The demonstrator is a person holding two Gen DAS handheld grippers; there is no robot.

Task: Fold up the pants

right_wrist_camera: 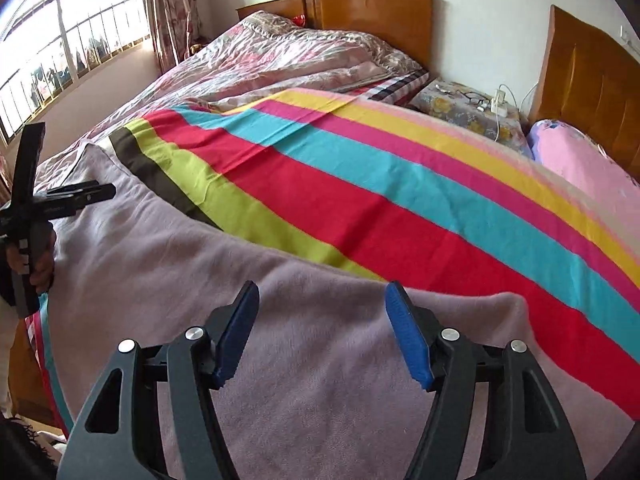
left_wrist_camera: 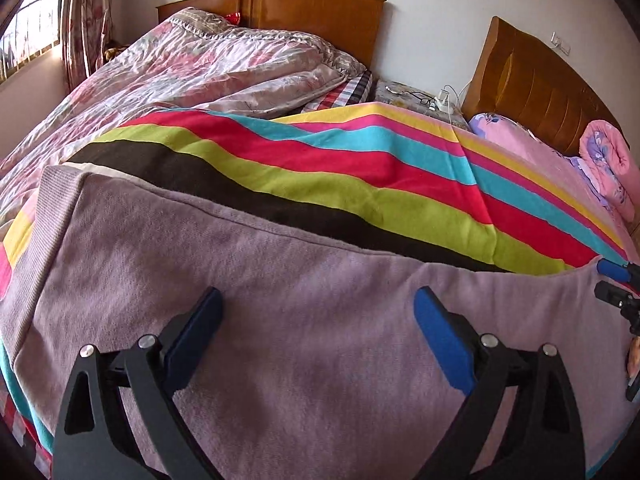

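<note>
Mauve knitted pants (left_wrist_camera: 288, 264) lie spread flat along the near edge of the bed, on a striped sheet (left_wrist_camera: 360, 168). The ribbed waistband (left_wrist_camera: 44, 232) is at the left end. My left gripper (left_wrist_camera: 318, 300) hovers over the pants, open wide, with nothing between its blue pads. In the right wrist view the same pants (right_wrist_camera: 168, 264) fill the foreground. My right gripper (right_wrist_camera: 323, 292) hangs above them, open and empty, near the pants' far edge.
A crumpled floral quilt (left_wrist_camera: 180, 72) covers the far left of the bed. Behind it are two wooden headboards (left_wrist_camera: 320, 16), a stand with glasses and a charger (left_wrist_camera: 424, 98), and a rolled pink blanket (left_wrist_camera: 608, 160). A window (right_wrist_camera: 60, 52) is on the left wall.
</note>
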